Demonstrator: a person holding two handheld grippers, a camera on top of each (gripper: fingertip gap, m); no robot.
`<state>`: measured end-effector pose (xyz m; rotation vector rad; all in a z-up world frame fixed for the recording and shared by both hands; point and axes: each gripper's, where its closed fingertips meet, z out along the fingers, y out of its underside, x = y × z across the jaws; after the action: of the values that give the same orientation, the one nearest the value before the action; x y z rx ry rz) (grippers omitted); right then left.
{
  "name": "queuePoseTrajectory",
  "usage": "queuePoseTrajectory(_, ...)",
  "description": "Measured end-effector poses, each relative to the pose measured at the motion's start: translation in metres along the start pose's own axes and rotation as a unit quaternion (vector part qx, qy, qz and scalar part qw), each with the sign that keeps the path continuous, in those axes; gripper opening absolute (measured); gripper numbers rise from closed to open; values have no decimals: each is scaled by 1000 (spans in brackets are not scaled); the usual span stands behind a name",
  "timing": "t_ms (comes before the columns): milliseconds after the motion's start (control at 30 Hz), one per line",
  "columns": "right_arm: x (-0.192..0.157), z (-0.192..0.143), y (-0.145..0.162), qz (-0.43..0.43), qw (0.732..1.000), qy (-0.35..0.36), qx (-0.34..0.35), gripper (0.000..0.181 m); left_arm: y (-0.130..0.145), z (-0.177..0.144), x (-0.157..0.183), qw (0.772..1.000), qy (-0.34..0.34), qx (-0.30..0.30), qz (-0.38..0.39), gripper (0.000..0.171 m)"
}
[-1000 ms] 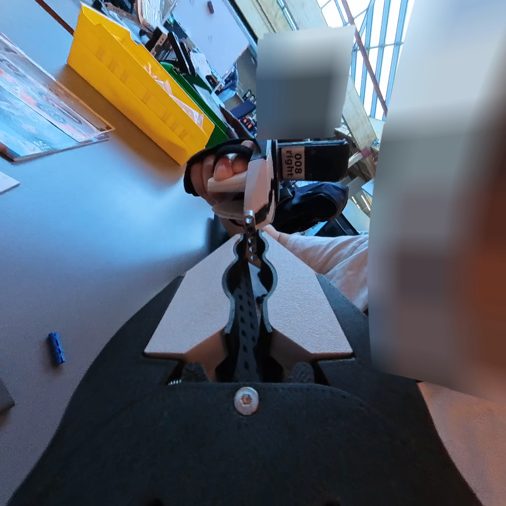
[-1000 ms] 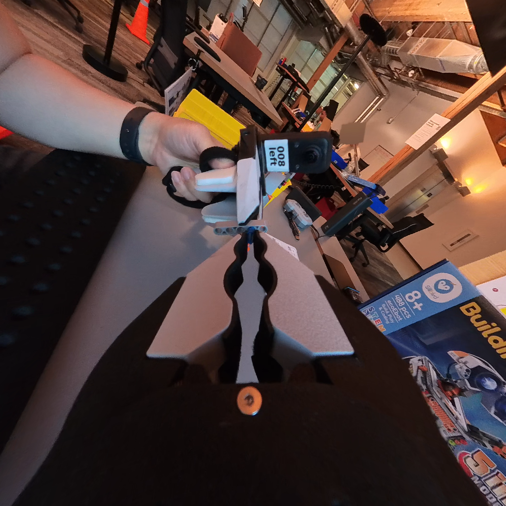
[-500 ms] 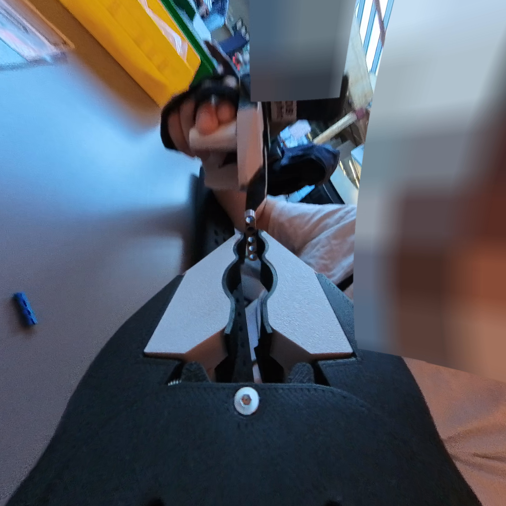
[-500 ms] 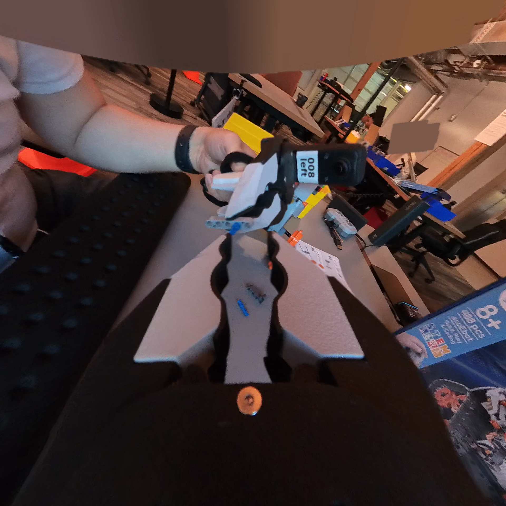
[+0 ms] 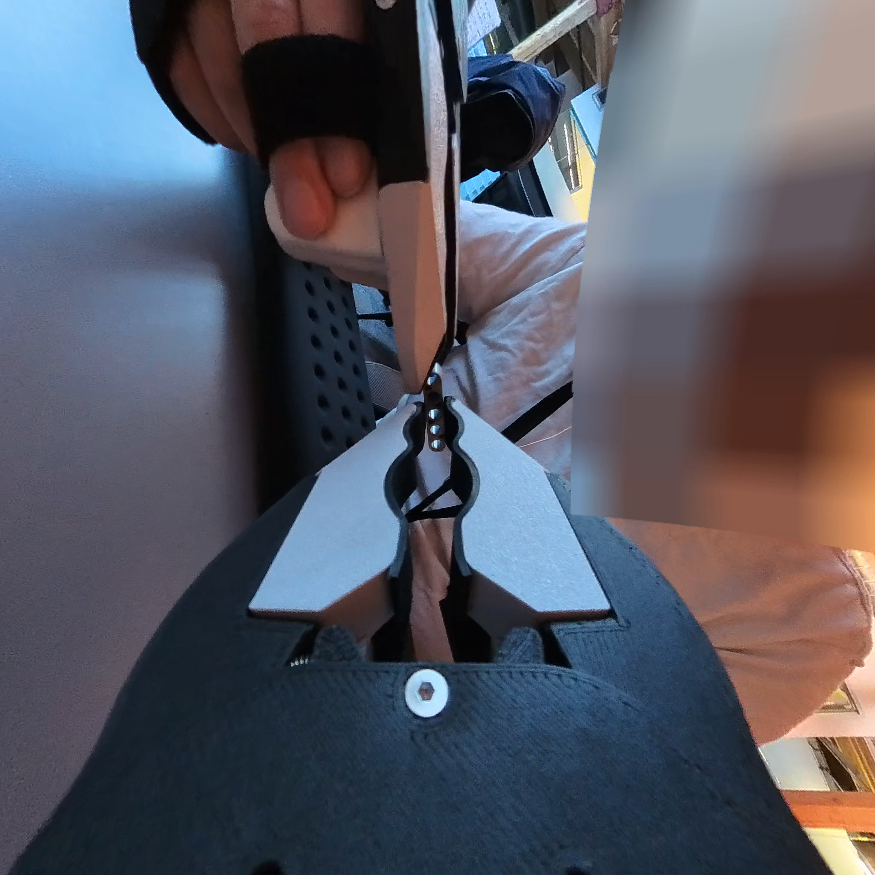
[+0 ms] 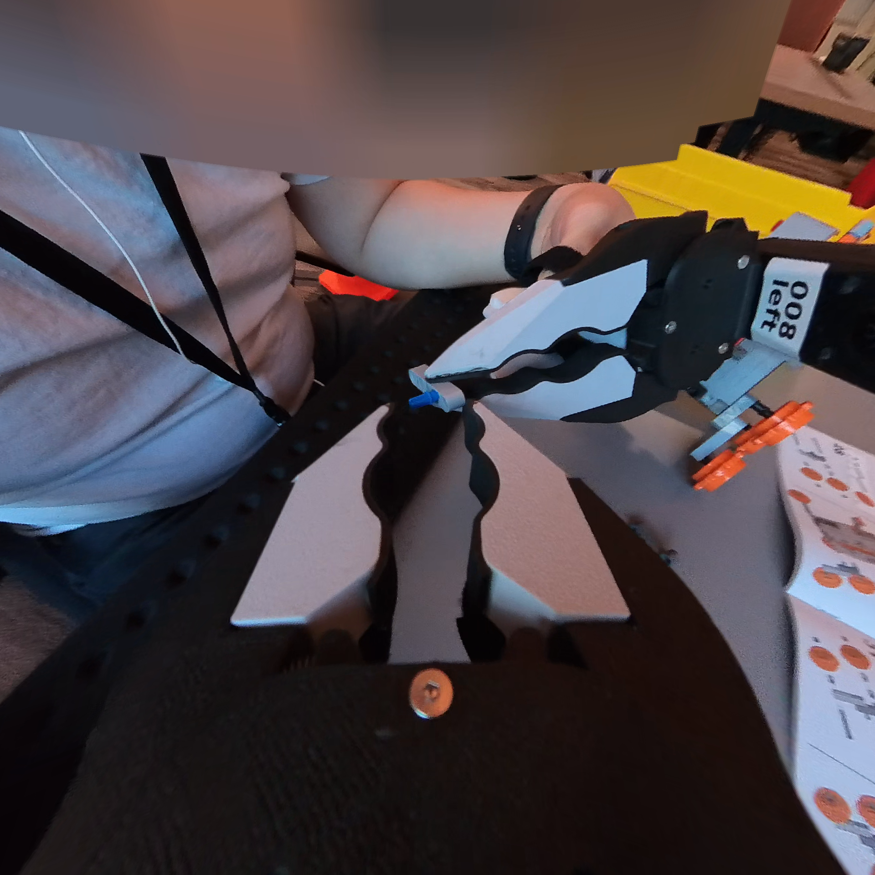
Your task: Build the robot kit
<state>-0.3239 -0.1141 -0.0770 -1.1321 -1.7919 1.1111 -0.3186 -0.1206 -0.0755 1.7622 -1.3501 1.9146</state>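
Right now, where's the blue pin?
In the right wrist view the blue pin sticks out of the grey beam clamped in the left claw, just beyond the open right claw's fingertips.

Free room and obstacles.
- Left hand-held gripper point(image 6: 442, 393): tips clamp a grey holed beam point(image 6: 438, 389) with a blue pin point(image 6: 421, 400), directly ahead of the right hand-held gripper point(image 6: 426, 416), whose fingers stand apart with a clear gap.
- Beyond: person's torso point(image 6: 118, 355), black perforated mat point(image 6: 293, 454).
- Right side: orange-wheeled model point(image 6: 753, 435), instruction sheets point(image 6: 833, 544), yellow bin point(image 6: 738, 189).
- Bare counter point(image 6: 615, 454) lies between.
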Motion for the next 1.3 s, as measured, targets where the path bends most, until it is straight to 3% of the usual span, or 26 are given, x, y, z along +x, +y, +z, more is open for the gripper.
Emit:
queuePoseTrajectory(300, -4, 2, -11, -13, 999, -17, 35, 22, 1, 4, 7, 999, 40, -6, -10, 5)
queuePoseTrajectory(700, 1, 9, 9, -32, 999, -9, -19, 19, 7, 4, -11, 999, 14, -18, -30, 5)
queuePoseTrajectory(800, 21, 2, 25, 25, 998, 38, -44, 22, -5, -9, -30, 997, -52, 40, -40, 6)
queuePoseTrajectory(867, 41, -10, 37, 30, 993, 95, -62, 41, -17, -19, -47, 988, -106, 97, -49, 5)
queuePoseTrajectory(967, 54, -26, 40, 36, 989, 128, -57, 33, -22, -24, -66, 973, -181, 136, -35, 5)
queuePoseTrajectory(1100, 57, -30, 55, 14, 982, 152, -113, 30, -30, -28, -76, 956, -242, 167, -5, 6)
queuePoseTrajectory(1300, 71, -33, 55, -62, 963, 214, -151, 15, -48, -46, -62, 939, -250, 234, 34, 5)
